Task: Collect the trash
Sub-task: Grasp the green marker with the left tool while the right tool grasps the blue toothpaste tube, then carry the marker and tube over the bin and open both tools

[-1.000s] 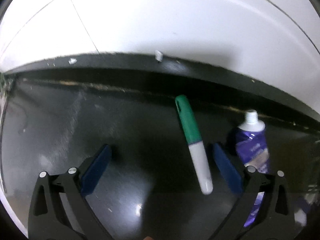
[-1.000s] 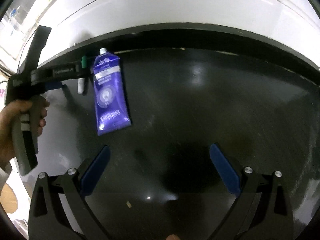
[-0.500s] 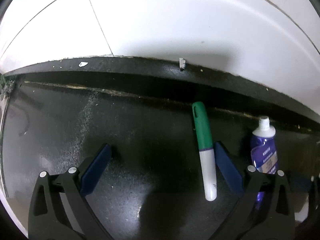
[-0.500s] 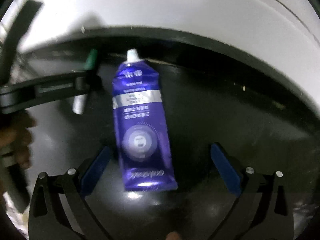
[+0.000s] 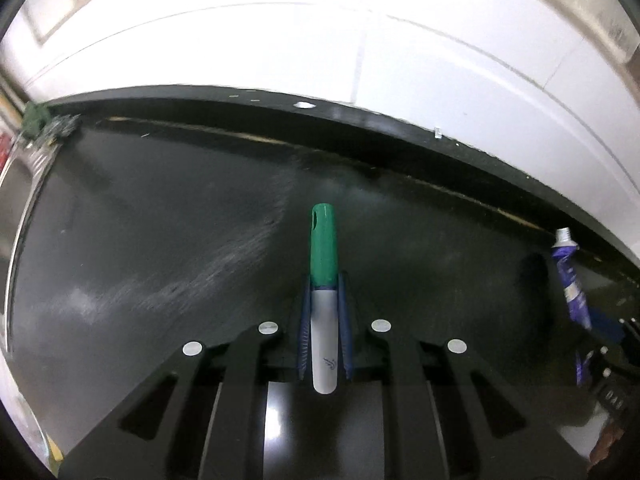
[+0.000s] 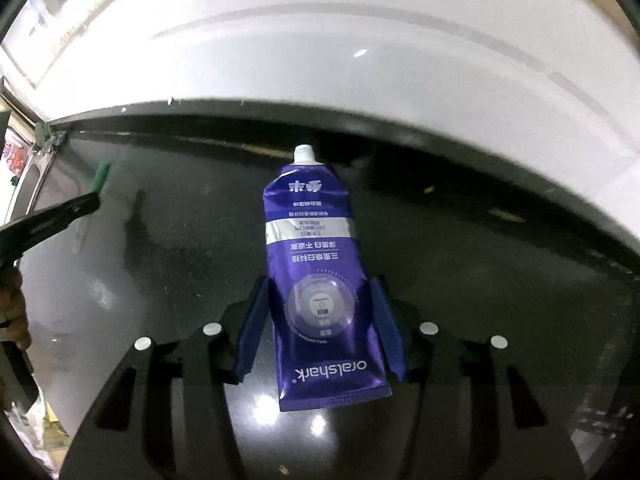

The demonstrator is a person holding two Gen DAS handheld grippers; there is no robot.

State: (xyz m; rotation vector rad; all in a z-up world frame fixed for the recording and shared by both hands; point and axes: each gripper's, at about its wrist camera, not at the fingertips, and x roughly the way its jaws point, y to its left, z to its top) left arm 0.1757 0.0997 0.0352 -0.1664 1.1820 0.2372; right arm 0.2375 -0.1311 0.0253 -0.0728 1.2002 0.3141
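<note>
Black countertop [image 5: 160, 240]: left gripper [image 5: 323, 300] just closing onto marker [image 5: 323, 264], right gripper [image 6: 320, 320] clamping toothpaste tube [image 6: 316, 264] beside it; both ready for binning.

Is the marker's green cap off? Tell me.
No. The green cap sits on the marker, which the left gripper clamps by its white barrel.

The glossy black stone table [image 5: 168, 240] runs along a white wall [image 5: 280, 40]. Small pale crumbs [image 6: 430, 189] lie on the table near its back edge. Its surface reflects light spots.
</note>
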